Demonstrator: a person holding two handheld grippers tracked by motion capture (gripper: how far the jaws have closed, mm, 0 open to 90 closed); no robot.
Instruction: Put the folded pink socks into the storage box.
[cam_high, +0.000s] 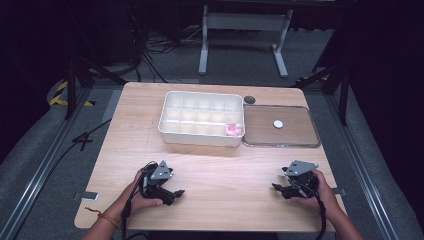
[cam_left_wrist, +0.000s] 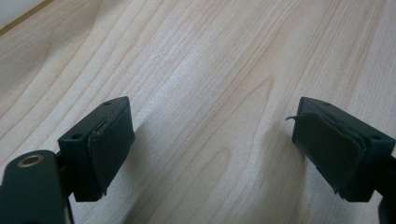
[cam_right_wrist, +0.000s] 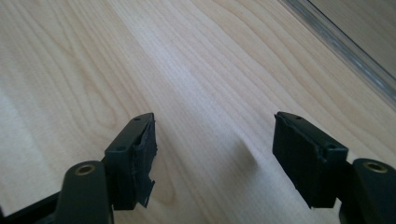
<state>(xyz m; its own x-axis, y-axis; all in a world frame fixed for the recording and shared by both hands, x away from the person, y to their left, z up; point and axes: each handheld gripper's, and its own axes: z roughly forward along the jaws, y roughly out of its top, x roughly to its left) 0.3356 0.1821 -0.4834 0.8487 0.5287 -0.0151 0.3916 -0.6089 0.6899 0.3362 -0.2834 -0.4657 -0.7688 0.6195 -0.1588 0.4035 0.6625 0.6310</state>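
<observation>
Both grippers rested low in the frame over the bare table (cam_high: 220, 170), the left gripper (cam_high: 172, 192) at lower left and the right gripper (cam_high: 280, 189) at lower right, each with jaws wide and nothing between them. A pink item (cam_high: 233, 129) already lay in the lower right compartment of the white box (cam_high: 200, 137). A small white disc (cam_high: 278, 123) sat untouched on the tray (cam_high: 280, 144) at right, so the sorting looked partly done.

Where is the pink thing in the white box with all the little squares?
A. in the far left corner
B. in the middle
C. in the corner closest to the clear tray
C, the pink thing sits in the white box's near corner compartment, right beside the clear tray.
</observation>
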